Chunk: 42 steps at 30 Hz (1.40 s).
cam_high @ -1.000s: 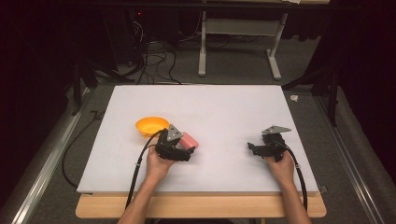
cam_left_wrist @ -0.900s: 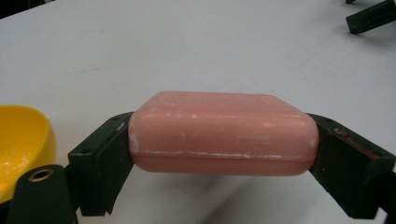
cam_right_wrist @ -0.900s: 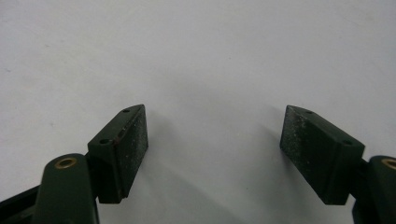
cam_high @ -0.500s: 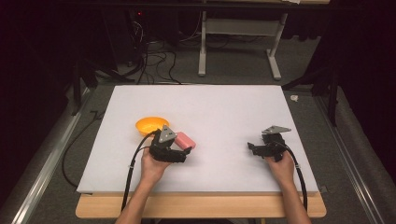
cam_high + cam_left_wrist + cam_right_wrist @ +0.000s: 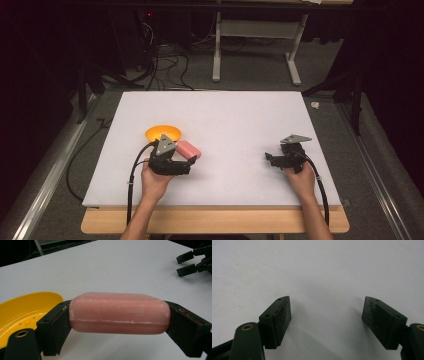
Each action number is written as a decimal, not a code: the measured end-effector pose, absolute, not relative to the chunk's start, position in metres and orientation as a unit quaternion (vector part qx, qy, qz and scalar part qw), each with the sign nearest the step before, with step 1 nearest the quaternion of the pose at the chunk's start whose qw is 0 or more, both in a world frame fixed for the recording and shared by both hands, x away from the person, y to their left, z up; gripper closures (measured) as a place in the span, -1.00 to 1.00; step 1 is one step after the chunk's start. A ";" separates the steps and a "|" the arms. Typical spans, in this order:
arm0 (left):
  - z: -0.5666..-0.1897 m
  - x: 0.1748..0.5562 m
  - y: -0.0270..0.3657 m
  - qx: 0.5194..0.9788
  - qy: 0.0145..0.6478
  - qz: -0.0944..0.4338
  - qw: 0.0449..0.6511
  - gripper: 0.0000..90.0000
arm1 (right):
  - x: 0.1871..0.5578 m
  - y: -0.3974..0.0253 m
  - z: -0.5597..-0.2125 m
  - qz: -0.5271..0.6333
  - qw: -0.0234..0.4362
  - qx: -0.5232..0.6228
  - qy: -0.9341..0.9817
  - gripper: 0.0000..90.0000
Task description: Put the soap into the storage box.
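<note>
Soap bar [image 5: 119, 313] lengthwise between clenched left tongs [image 5: 120, 327]; right tongs [image 5: 327, 322] released.

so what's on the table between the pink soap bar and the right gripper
Nothing: in the high view only bare white table separates the pink soap bar, clamped in the left gripper, from the right gripper.

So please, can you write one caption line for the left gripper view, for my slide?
Left gripper clamps a pink soap bar endwise beside the yellow dish.

Both grippers are black: the left gripper [image 5: 191, 164] and right gripper [image 5: 268, 158] carry grey three-cornered plates (brass-coloured rivets), trailing black cables.
</note>
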<state>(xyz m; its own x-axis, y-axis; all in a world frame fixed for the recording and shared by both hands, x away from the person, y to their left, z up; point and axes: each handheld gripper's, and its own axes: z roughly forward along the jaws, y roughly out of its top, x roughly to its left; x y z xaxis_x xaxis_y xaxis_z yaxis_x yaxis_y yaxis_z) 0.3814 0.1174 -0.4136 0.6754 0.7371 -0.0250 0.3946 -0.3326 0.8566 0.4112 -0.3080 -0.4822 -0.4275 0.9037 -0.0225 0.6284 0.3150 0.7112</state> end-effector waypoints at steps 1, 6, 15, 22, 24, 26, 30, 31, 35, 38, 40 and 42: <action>-0.412 0.381 0.121 0.792 0.361 0.190 0.454 -0.68 | 0.411 -0.308 -0.482 0.320 0.215 0.490 0.782 -0.46; -0.408 0.379 0.129 0.786 0.373 0.200 0.451 -0.68 | 0.411 -0.308 -0.482 0.320 0.216 0.490 0.782 -0.46; -0.403 0.383 0.143 0.772 0.402 0.215 0.443 -0.68 | 0.411 -0.308 -0.482 0.320 0.216 0.490 0.781 -0.47; -0.404 0.391 0.155 0.760 0.430 0.220 0.436 -0.68 | 0.411 -0.308 -0.482 0.320 0.215 0.490 0.782 -0.47; -0.404 0.393 0.157 0.757 0.435 0.220 0.434 -0.68 | 0.411 -0.308 -0.482 0.320 0.215 0.490 0.782 -0.47; -0.405 0.396 0.159 0.755 0.440 0.223 0.433 -0.69 | 0.411 -0.308 -0.482 0.320 0.216 0.490 0.781 -0.47; -0.406 0.402 0.160 0.754 0.445 0.229 0.426 -0.68 | 0.411 -0.308 -0.482 0.320 0.216 0.490 0.782 -0.47; -0.406 0.403 0.161 0.753 0.447 0.228 0.426 -0.68 | 0.411 -0.308 -0.482 0.320 0.216 0.490 0.782 -0.47; -0.407 0.414 0.162 0.749 0.456 0.231 0.420 -0.68 | 0.411 -0.308 -0.482 0.320 0.216 0.490 0.781 -0.47; -0.407 0.418 0.164 0.747 0.461 0.232 0.418 -0.69 | 0.411 -0.308 -0.482 0.320 0.216 0.490 0.782 -0.47; -0.408 0.423 0.167 0.742 0.471 0.226 0.420 -0.68 | 0.411 -0.308 -0.482 0.320 0.215 0.490 0.782 -0.47; -0.410 0.427 0.168 0.740 0.478 0.226 0.416 -0.69 | 0.411 -0.308 -0.482 0.320 0.216 0.490 0.781 -0.47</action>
